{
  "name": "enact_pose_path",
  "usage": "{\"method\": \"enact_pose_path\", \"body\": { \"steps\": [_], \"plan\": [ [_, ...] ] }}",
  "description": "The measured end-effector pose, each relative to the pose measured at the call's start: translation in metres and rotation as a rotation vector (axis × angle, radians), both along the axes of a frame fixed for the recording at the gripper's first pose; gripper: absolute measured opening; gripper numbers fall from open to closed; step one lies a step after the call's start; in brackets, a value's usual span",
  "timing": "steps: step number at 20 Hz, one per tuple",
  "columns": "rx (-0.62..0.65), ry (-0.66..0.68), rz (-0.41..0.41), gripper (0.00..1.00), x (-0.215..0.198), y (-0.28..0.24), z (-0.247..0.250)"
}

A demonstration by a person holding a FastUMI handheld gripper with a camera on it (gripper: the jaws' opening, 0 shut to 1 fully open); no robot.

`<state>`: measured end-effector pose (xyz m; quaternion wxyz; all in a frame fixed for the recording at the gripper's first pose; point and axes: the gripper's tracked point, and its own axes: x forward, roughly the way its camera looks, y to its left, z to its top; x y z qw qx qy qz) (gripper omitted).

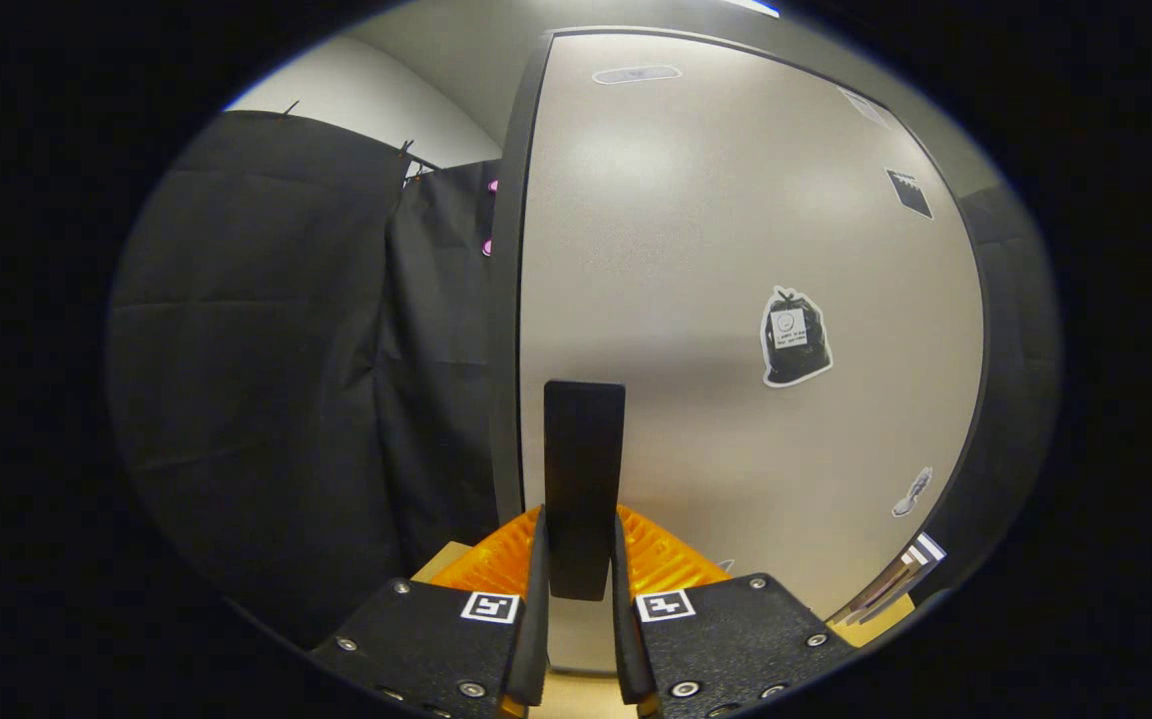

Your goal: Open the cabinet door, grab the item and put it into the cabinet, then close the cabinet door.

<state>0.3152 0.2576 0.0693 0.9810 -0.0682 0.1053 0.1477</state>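
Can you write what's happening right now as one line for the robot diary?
stage: at cabinet door | gripper: shut on tall black door handle | pale grey cabinet door: looks closed or nearly | stickers on door: black bag sticker

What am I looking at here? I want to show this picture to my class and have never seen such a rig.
A person holds a two-finger gripper in one hand; no robot arm is involved. The camera rides on the gripper and looks forward along its fingers, so the picture bulges like a fish's eye. Between the fingers stands a dark upright handle, and both fingers press on its sides. The handle belongs to the pale cabinet door just beyond it, which carries a few stickers, one shaped like a rubbish bag. The door looks closed or nearly so. Beside the door hangs the booth's black cloth. The item to be stored cannot be made out.
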Motion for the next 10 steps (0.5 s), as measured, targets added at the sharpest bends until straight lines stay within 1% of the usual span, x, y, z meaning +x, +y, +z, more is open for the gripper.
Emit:
{"method": "enact_pose_path", "body": {
  "steps": [4, 8, 10],
  "plan": [
    [0.018, 0.028, 0.035, 0.27, -0.009, -0.002, 0.002],
    [0.06, 0.053, 0.078, 0.27, -0.042, -0.005, 0.014],
    [0.069, 0.053, 0.088, 0.27, -0.05, -0.01, 0.014]
  ]
}}
